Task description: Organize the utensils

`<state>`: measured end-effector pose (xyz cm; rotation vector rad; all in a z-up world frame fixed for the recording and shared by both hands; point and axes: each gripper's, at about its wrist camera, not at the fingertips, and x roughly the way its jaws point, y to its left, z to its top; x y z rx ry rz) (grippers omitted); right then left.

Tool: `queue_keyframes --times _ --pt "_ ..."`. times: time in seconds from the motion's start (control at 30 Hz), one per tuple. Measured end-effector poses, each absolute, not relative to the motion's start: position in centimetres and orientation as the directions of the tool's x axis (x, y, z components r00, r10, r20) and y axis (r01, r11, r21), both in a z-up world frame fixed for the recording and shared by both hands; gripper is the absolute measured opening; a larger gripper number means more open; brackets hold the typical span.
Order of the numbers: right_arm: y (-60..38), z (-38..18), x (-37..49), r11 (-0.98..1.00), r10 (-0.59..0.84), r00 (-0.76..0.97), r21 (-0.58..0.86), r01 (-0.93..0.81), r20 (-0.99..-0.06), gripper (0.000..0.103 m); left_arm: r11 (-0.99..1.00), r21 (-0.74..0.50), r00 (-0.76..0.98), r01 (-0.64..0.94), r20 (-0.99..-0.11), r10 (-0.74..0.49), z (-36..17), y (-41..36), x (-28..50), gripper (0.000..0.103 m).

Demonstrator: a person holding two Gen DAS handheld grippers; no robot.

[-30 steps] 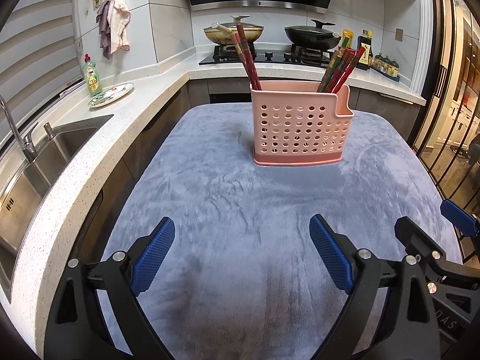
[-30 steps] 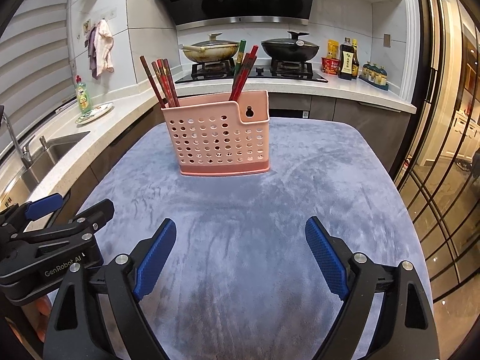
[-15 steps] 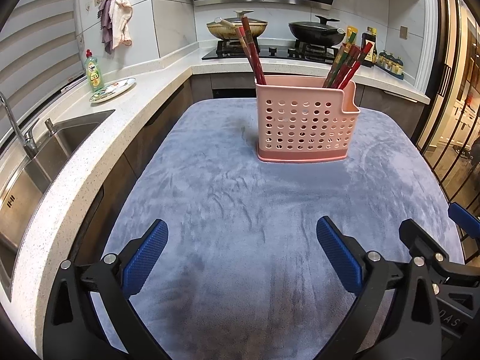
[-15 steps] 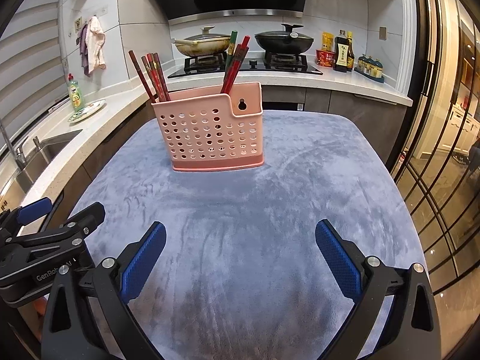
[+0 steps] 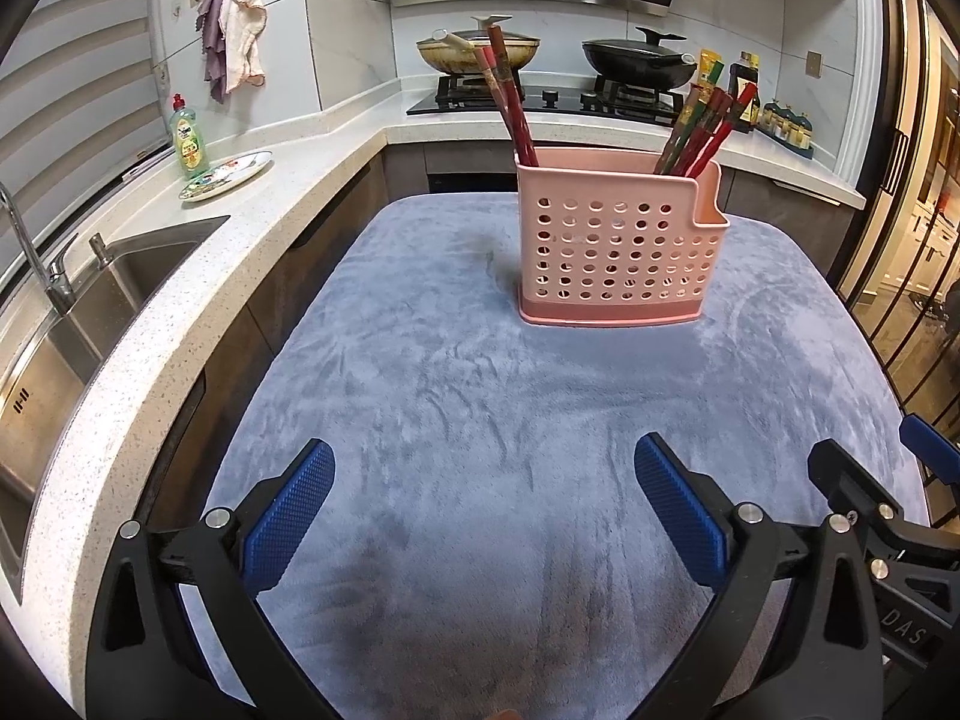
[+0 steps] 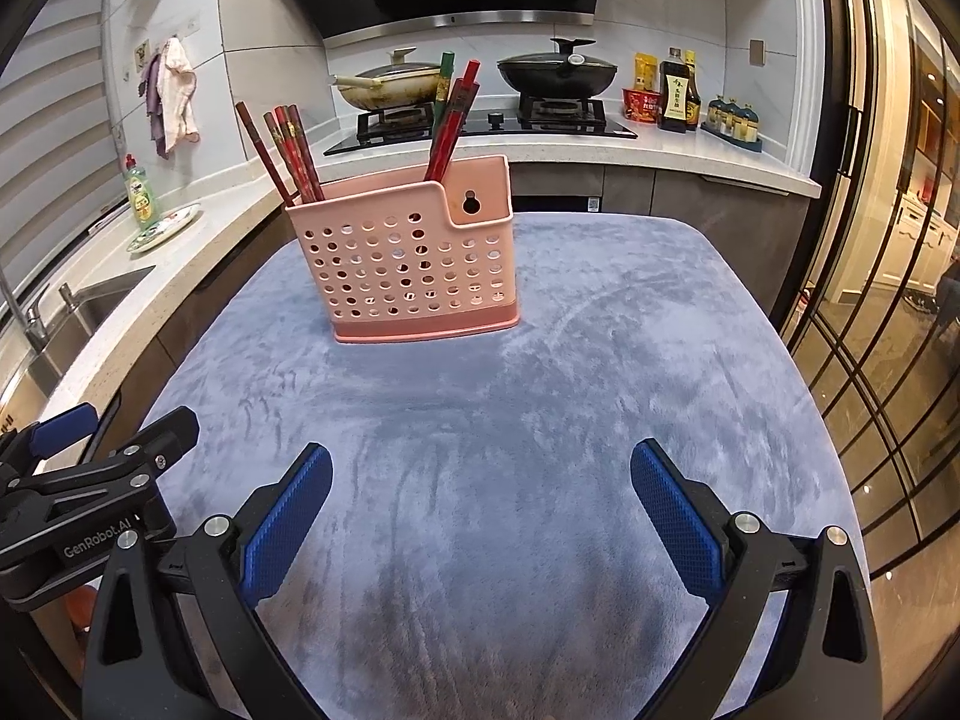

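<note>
A pink perforated utensil holder [image 5: 618,246] stands upright on the grey-blue cloth [image 5: 480,396]; it also shows in the right wrist view [image 6: 405,261]. Red chopsticks lean out of its left end [image 5: 510,99] and several more out of its right end [image 5: 699,126]. In the right wrist view they show at the left [image 6: 285,150] and right [image 6: 450,120]. My left gripper [image 5: 483,510] is open and empty, well short of the holder. My right gripper [image 6: 480,510] is open and empty, also near the front. Each gripper shows at the edge of the other's view.
A speckled white counter [image 5: 180,324] with a sink [image 5: 90,294] runs along the left. A dish-soap bottle [image 5: 189,144] and a plate [image 5: 225,174] stand on it. Two pans sit on the stove [image 5: 540,99] behind. Glass doors [image 6: 888,300] lie to the right.
Both views have tilted and shifted slightly, so the holder sits lower and further right in the left view. Both grippers stay open and empty. The holder and chopsticks have not moved.
</note>
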<state>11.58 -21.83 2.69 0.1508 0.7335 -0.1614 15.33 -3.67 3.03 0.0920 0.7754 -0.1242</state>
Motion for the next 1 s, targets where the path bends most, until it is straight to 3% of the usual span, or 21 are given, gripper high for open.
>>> queue_keyframes --times 1.0 --pt "-22.6 2.62 12.37 0.975 -0.095 0.728 0.085 0.206 -0.679 0.096 0.989 0.056 0.726 0.138 -0.685 -0.063 3.8 -4.35 15.79 0.096"
